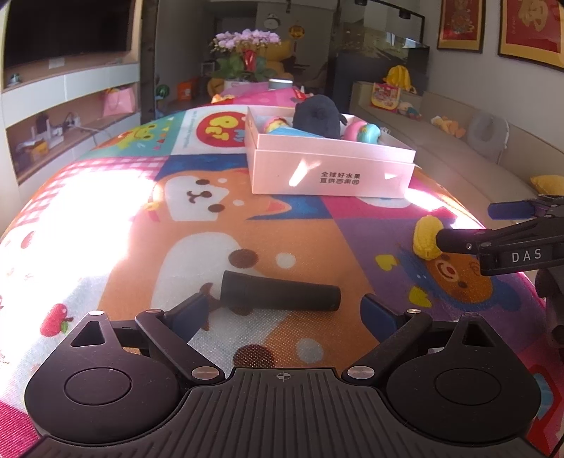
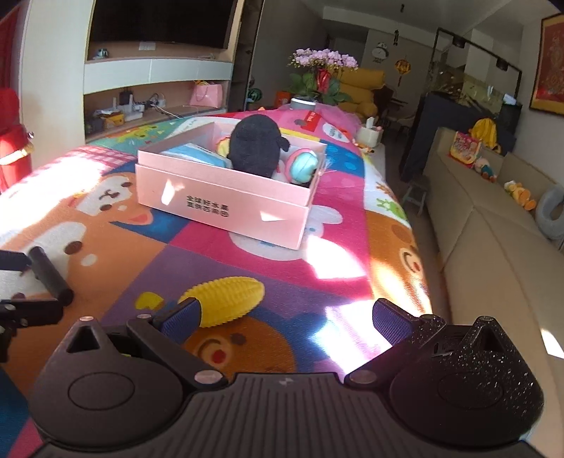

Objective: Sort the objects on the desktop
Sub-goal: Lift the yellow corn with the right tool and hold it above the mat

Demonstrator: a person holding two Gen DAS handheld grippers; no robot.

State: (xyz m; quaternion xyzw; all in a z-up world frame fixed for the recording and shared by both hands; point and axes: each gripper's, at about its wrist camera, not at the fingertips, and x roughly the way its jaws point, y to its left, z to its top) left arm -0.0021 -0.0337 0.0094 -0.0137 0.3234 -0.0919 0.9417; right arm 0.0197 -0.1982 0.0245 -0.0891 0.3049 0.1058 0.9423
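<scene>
A black cylinder lies on its side on the cartoon-print cloth, just ahead of my left gripper, whose blue pads stand wide open at either end of it without touching. A yellow corn toy lies beside the left pad of my right gripper, which is open and holds nothing. In the left wrist view the corn toy sits at the tip of the right gripper. The right wrist view shows the cylinder at the left gripper. Behind stands a pink box with a dark plush and round pastel toys inside.
The pink box stands mid-table, its near wall facing me. A beige sofa runs along the table's right edge. A flower pot stands at the far end. Shelves with a TV line the left wall.
</scene>
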